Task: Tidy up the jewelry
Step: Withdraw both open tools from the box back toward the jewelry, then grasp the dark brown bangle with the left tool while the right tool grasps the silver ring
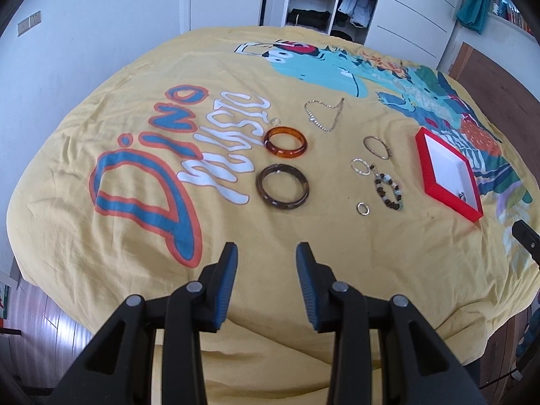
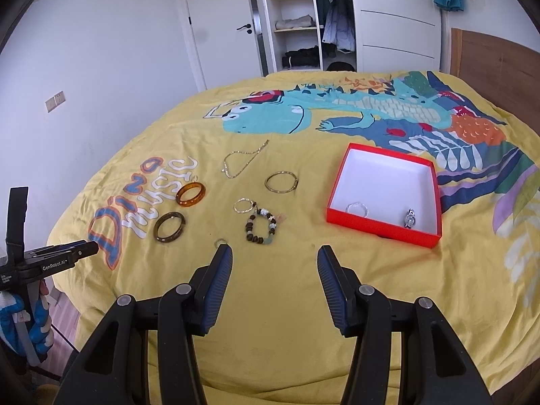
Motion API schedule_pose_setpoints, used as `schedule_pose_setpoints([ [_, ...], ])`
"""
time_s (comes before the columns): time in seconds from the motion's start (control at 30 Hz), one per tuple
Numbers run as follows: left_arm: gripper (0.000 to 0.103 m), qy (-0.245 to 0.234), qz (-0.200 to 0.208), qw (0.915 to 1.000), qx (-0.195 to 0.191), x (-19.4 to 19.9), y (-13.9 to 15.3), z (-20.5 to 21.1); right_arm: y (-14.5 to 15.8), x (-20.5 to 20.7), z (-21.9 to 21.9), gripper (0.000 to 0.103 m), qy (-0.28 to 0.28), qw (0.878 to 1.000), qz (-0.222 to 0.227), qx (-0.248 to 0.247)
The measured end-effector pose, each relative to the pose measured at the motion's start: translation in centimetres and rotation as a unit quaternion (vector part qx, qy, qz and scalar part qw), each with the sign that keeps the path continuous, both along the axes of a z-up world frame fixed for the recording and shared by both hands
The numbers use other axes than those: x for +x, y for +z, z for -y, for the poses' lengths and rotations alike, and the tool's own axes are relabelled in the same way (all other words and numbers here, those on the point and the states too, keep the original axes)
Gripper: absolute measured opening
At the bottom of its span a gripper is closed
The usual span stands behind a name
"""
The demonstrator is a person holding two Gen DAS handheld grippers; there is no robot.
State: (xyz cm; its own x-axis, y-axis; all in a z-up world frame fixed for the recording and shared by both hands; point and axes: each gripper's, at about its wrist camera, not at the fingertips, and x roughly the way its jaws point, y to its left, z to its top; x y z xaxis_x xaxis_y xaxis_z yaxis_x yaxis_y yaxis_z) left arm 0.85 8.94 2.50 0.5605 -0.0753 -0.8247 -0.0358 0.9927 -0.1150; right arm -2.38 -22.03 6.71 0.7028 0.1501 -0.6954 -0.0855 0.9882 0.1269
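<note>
1. Bed [image 2: 270,303], under a yellow dinosaur-print cover, bearing all the jewelry.
2. Red box [image 2: 435,202], lidless and white inside, lying flat on the bed; taken below as the landmark.
3. Left tool [image 1: 266,253], fingers apart and gripping nothing, hovering over the bed's near edge, well left of the box.
4. Right tool [image 2: 275,253], fingers spread wide and empty, just short of the box's near-left corner.
5. Dark brown bangle [image 1: 282,186] and amber bangle [image 1: 285,142], side by side, far to the left of the box.
6. Gold chain [image 2: 243,162], loosely looped, left of the box and beyond it.
7. Thin gold bangle [image 2: 281,182], between chain and box.
8. Beaded bracelet [image 2: 262,225], left of the box, nearer the tools.
9. Thin silver hoop [image 2: 243,206], touching the beaded bracelet on the side away from the box.
10. Small ring [image 1: 363,208], nearest the tools.
11. Inside the box, by its near wall: a small watch [image 2: 410,218] and a clear ring-shaped piece [image 2: 357,208].
</note>
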Motion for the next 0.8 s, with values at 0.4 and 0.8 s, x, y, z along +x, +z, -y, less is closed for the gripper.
schedule_pose_setpoints([
  [0.4, 0.034, 0.016, -0.033, 0.9991, -0.022, 0.5, -3.5, -2.5, -2.6, 1.3, -2.0, 0.052, 0.005, 0.999, -0.039, -0.006],
  [0.8, 0.034, 0.01, -0.064, 0.9969, -0.044, 3.4, -6.2, -2.5, -6.9, 4.9, -4.8, 0.052, 0.056, 0.995, -0.088, 0.006],
])
